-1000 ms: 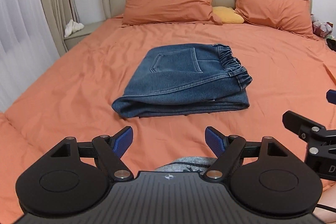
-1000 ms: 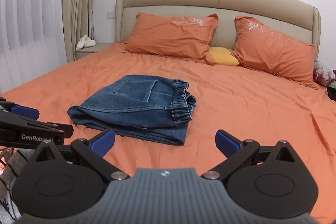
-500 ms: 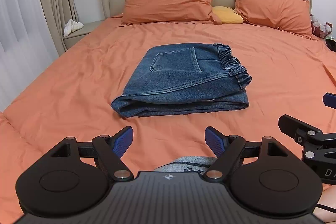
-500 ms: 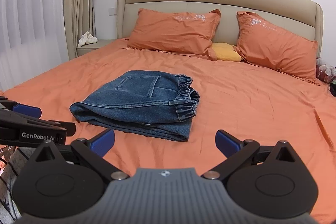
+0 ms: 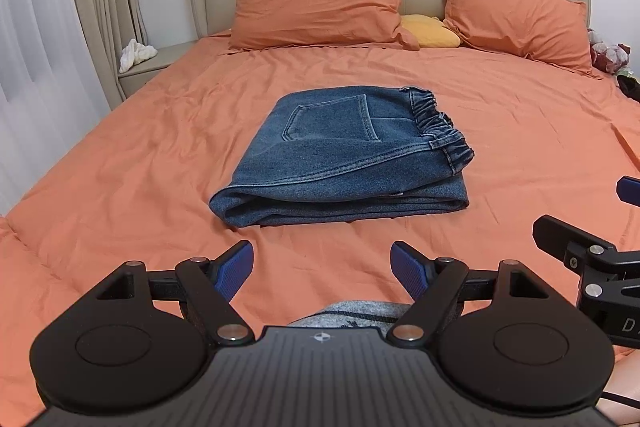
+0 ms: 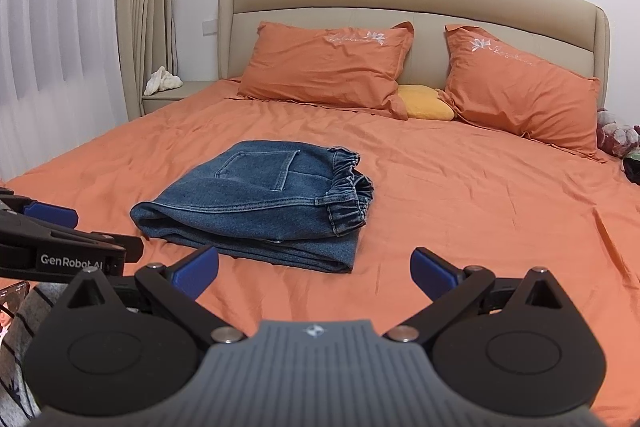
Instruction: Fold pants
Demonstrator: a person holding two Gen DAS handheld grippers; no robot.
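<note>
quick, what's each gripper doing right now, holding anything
Left gripper: open, holding nothing, short of the folded jeans.
Right gripper: open, holding nothing, also clear of the jeans.

Folded pants (image 6: 256, 203) on bed (image 6: 480, 211); right gripper (image 6: 315, 269) spread empty

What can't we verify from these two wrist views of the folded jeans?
- Folded jeans: the inner layers and the leg hems are hidden by the top layer in both views.
- Right gripper: open in its own view, but the left wrist view cuts it off at the frame edge.
- Left gripper: open in its own view; only one finger shows in the right wrist view.
- Pillow embroidery: too small to read.
</note>
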